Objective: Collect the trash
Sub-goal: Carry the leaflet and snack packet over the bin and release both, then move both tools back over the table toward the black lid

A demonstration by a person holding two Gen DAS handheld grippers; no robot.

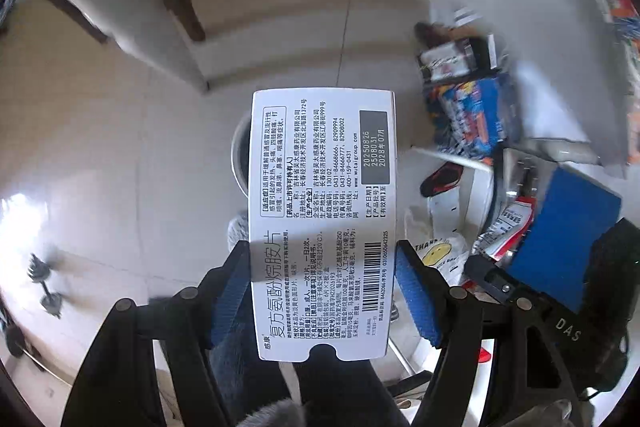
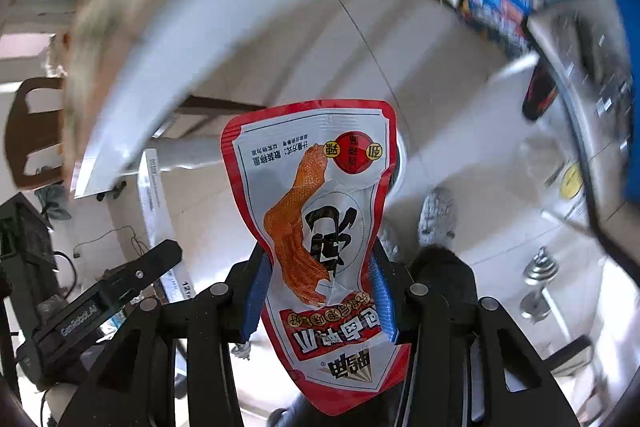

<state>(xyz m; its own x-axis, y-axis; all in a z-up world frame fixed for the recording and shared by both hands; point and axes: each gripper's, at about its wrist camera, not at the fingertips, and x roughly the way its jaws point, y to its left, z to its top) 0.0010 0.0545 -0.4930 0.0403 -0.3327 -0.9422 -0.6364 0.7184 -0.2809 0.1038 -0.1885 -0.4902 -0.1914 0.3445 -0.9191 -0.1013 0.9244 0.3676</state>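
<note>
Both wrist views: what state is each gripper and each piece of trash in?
Left gripper: jaws shut on the box.
White printed cardboard medicine box: flattened, held off the floor.
Right gripper: jaws shut on the pouch.
Red and white foil snack pouch: crumpled, pinched at its middle, print upside down.

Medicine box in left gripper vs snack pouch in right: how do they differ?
The medicine box is a flat white rectangle with crisp edges; the snack pouch is a soft, crinkled packet pinched in at the waist.
The box carries black text and a barcode; the pouch is red-bordered with an orange food picture.
Shared: each is clamped at its lower part between blue pads, by the left gripper and the right gripper, and sticks out forward.
</note>
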